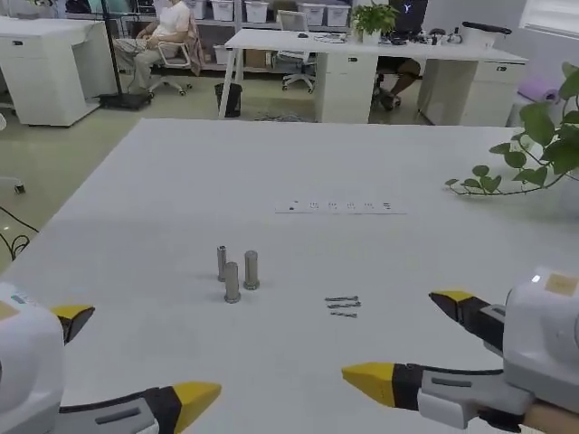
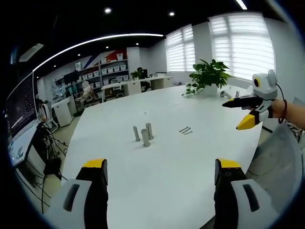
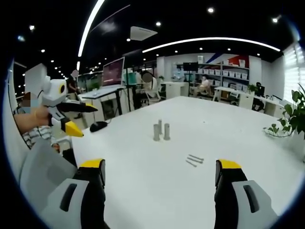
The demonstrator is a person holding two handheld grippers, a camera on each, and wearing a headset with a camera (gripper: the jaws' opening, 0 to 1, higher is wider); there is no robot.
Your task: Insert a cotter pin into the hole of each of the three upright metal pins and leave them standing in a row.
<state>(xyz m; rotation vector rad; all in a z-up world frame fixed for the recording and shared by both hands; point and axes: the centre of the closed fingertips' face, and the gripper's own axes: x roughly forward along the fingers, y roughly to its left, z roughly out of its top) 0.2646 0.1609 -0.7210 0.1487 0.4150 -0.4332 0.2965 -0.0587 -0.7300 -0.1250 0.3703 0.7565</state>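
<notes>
Three upright metal pins (image 1: 233, 274) stand close together in a small cluster near the middle of the white table (image 1: 362, 163). Three thin cotter pins (image 1: 342, 306) lie flat to their right. My left gripper (image 1: 136, 357) hovers at the near left, open and empty. The right gripper (image 1: 404, 334) hovers at the near right, also open and empty, a short way in front of the cotter pins. In the left gripper view the metal pins (image 2: 143, 135) and cotter pins (image 2: 185, 130) lie ahead of my left gripper (image 2: 162, 167). The right gripper view has the metal pins (image 3: 160, 131) and cotter pins (image 3: 194, 160) beyond my right gripper (image 3: 161, 164).
A leafy plant (image 1: 534, 154) reaches over the table's right edge. A printed strip (image 1: 339, 207) lies flat behind the pins. Beyond the table are white desks, chairs and a seated person (image 1: 163, 36).
</notes>
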